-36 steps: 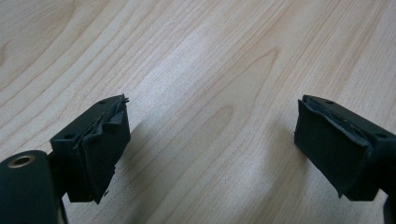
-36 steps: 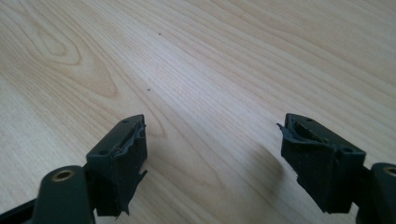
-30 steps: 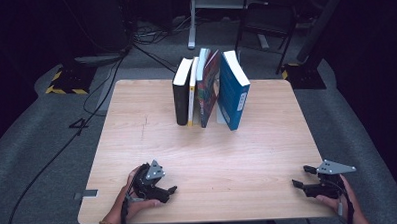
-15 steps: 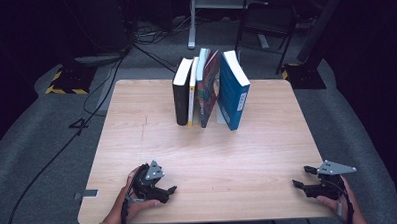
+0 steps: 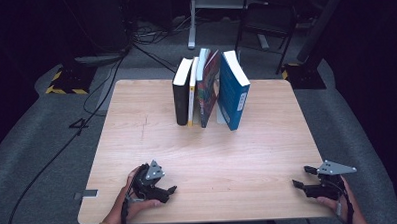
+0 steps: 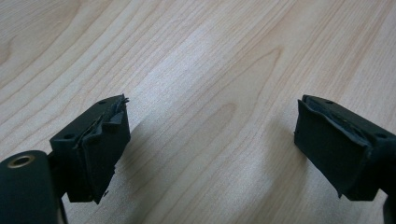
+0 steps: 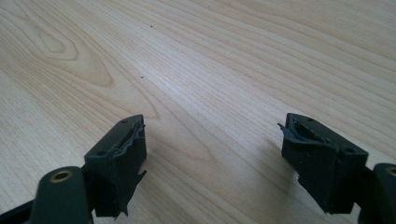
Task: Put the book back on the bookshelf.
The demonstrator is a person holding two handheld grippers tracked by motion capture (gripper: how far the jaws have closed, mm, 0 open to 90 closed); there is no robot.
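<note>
- wooden table (image 5: 268,154), light grain, bare near edge
- grey carpet floor (image 5: 47,147), black cables (image 5: 93,100) trailing left
- yellow-black hazard block (image 5: 64,82) far left
- dark chair (image 5: 266,24) behind table

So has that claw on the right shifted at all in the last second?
No. The right claw sits at the same spot by the table's near right corner, equally far from the row of books.

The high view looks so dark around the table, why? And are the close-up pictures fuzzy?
High view: light falls on the table, while the floor behind stays dim. Left gripper view: the near jaws look soft, with shadows on the wood. Right gripper view: the wood grain is fairly sharp, the jaws slightly blurred.
</note>
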